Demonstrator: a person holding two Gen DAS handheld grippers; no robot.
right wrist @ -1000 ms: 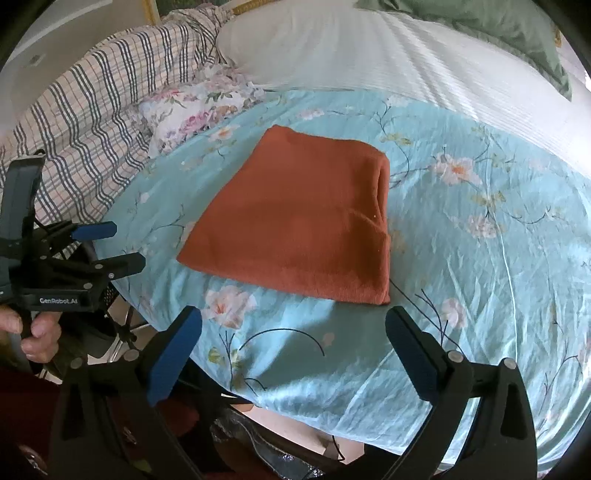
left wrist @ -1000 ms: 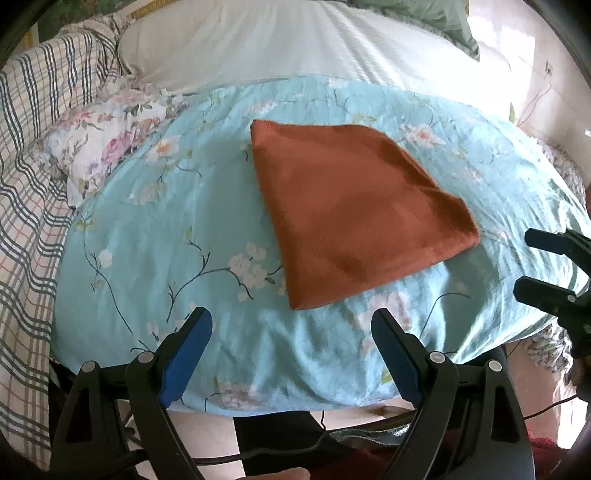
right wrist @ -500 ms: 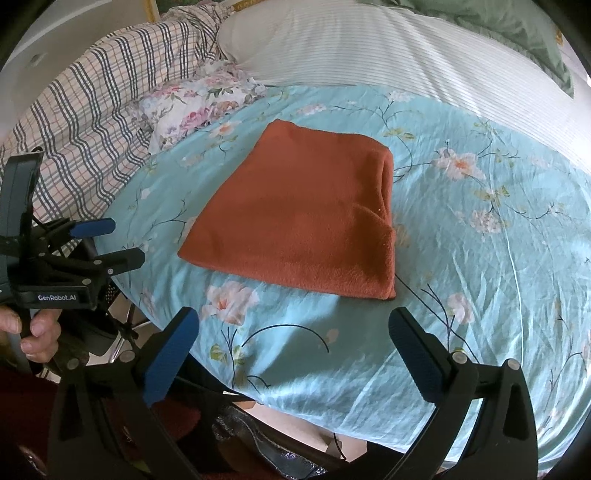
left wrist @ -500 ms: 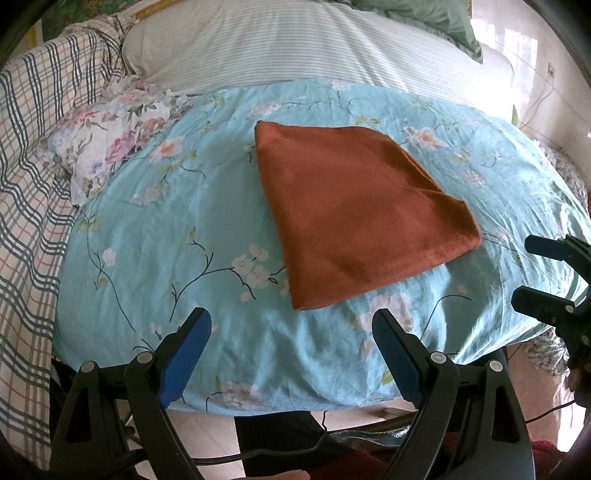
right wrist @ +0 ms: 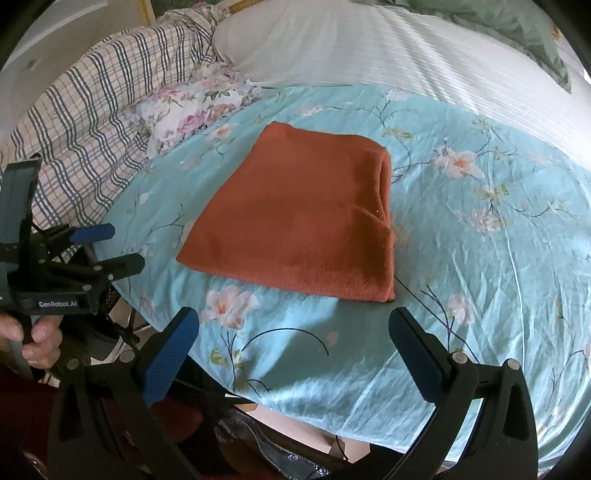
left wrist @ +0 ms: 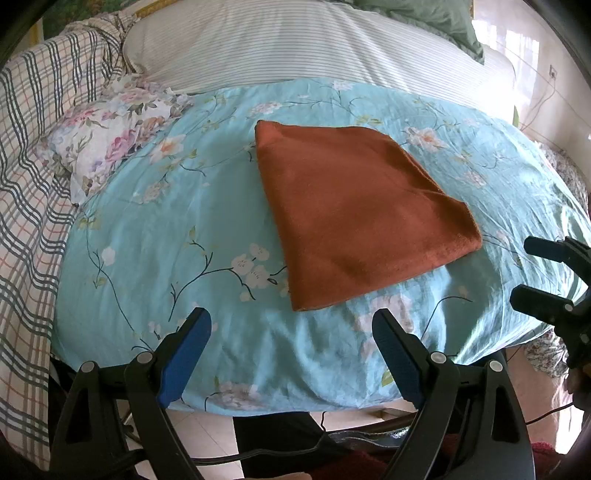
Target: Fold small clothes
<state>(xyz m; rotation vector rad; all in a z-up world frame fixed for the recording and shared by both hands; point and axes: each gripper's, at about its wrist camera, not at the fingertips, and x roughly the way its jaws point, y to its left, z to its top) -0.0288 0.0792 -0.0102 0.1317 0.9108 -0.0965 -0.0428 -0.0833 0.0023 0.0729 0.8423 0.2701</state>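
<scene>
I hold my left gripper (left wrist: 291, 325) and right gripper (right wrist: 293, 325) back at the near edge, both gaping wide and empty, since the rust-orange fleece garment (right wrist: 303, 218) lies folded flat mid-way across the turquoise floral bedsheet (right wrist: 480, 258), seemingly finished.

place: home bedroom | bed: wide white striped mattress cover (left wrist: 295, 48) | bedding: turquoise floral cotton sheet (left wrist: 184, 221), plaid checked blanket (left wrist: 33, 147), pink-flowered white pillowcase (left wrist: 110, 129), sage green pillow (left wrist: 436, 18) | floor: pale tiles (left wrist: 221, 428)
</scene>
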